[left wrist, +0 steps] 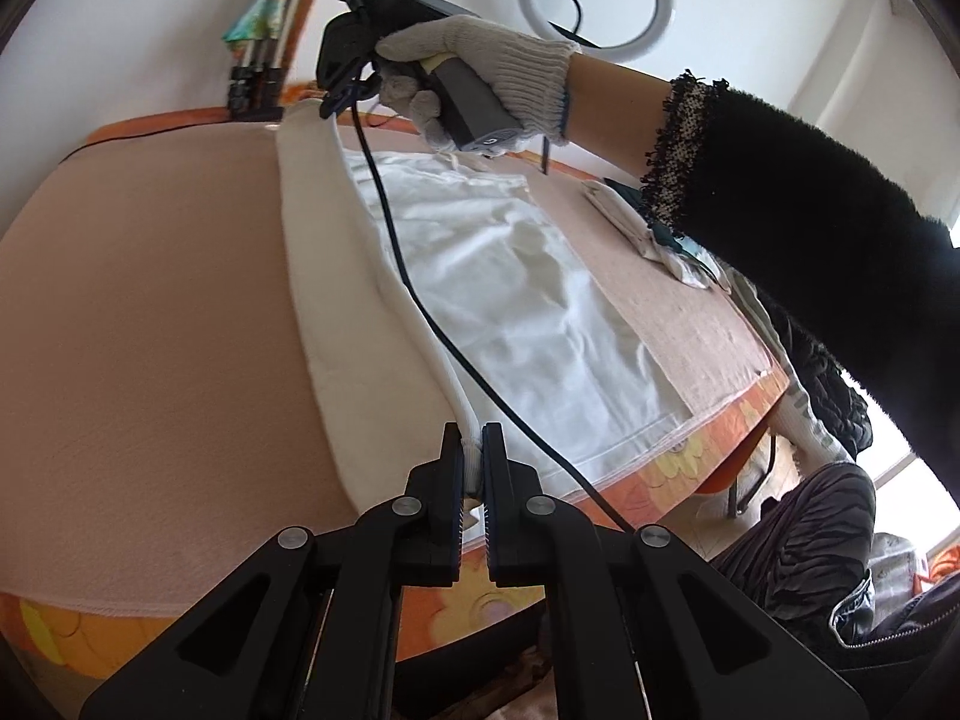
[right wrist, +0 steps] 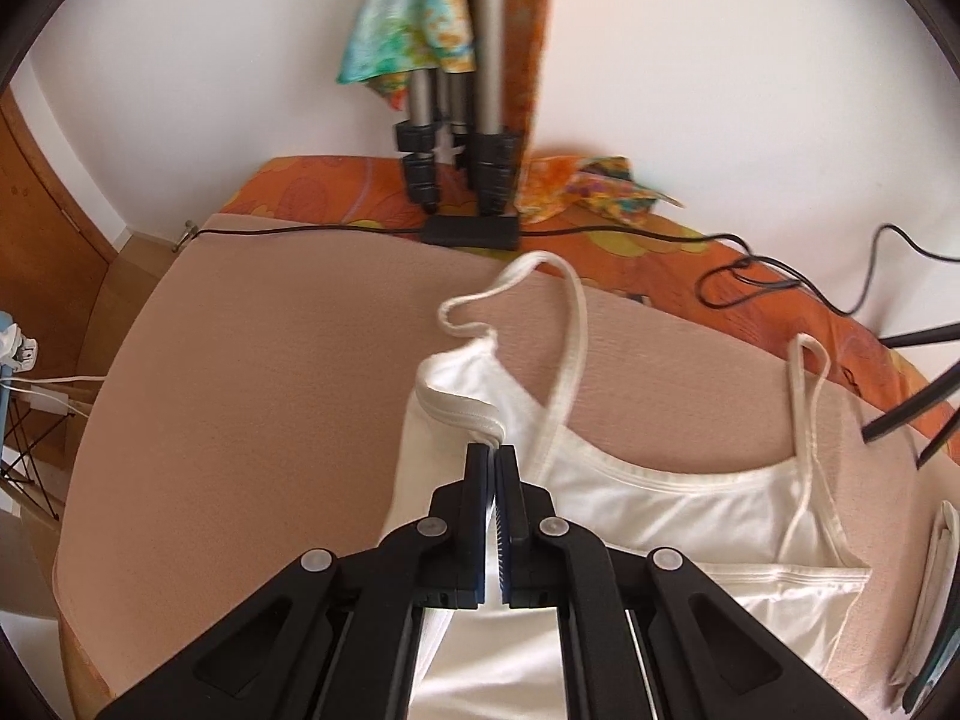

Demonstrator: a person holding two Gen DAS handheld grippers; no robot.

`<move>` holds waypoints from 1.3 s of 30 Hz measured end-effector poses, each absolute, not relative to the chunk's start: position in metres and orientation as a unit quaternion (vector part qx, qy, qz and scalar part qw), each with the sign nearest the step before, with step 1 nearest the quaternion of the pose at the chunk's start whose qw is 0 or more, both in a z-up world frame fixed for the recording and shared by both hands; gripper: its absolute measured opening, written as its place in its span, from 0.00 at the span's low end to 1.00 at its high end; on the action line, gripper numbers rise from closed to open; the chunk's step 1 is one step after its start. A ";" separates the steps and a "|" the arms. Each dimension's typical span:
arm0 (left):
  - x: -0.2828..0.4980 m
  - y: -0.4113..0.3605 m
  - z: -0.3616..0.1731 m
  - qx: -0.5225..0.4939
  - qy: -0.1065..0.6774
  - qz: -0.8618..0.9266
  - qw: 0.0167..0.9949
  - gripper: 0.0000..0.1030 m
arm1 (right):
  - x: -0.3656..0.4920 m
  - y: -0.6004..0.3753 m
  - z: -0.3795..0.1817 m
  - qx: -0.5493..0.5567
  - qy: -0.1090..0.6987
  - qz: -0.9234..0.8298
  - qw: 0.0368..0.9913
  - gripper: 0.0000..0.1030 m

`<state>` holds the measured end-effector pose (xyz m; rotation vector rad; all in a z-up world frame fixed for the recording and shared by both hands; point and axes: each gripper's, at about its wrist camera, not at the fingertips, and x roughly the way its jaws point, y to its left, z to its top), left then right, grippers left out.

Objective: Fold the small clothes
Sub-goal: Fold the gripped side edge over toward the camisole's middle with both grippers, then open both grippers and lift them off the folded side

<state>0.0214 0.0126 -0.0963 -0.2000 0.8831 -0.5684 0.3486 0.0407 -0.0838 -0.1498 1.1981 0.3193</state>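
A white top (right wrist: pixel 630 516) with thin straps lies on a pink blanket (left wrist: pixel 150 312) that covers the table. One long side of the top is lifted up off the blanket, folded over like a flap.

The left gripper (left wrist: pixel 473 462) is pinched tight on the bottom corner of that lifted side. The white cloth sticks up between its two black fingers.

The right gripper (right wrist: pixel 492 468) is squeezed shut on the top corner, near the armhole, with a thick fold of white cloth bunched at its tips. In the left view a gloved hand (left wrist: pixel 480 78) holds this gripper up at the far end of the top (a black cable hangs down from it across the cloth).

One strap (right wrist: pixel 564 324) makes a loop on the blanket. The other strap (right wrist: pixel 807 420) lies to the right.

At the right edge of the table sits a small pile, maybe folded clothes (left wrist: pixel 636 222), but it is too blurry to be sure.
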 end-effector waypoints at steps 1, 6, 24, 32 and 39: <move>0.023 0.008 -0.097 -0.096 0.424 -0.274 0.858 0.04 | 0.349 0.035 -0.084 -0.071 0.560 0.144 0.813 0.00; 0.028 -0.014 -0.106 -0.083 0.442 -0.287 0.845 0.04 | 0.349 0.004 -0.094 -0.057 0.568 0.126 0.812 0.00; 0.039 -0.043 -0.127 -0.056 0.477 -0.296 0.826 0.04 | 0.357 -0.017 -0.137 -0.034 0.585 0.126 0.800 0.02; 0.031 -0.050 -0.120 -0.032 0.476 -0.303 0.825 0.25 | 0.350 -0.040 -0.111 -0.014 0.548 0.127 0.827 0.61; 0.015 -0.049 -0.105 -0.030 0.448 -0.313 0.837 0.39 | 0.324 -0.077 -0.070 0.009 0.508 0.133 0.851 0.67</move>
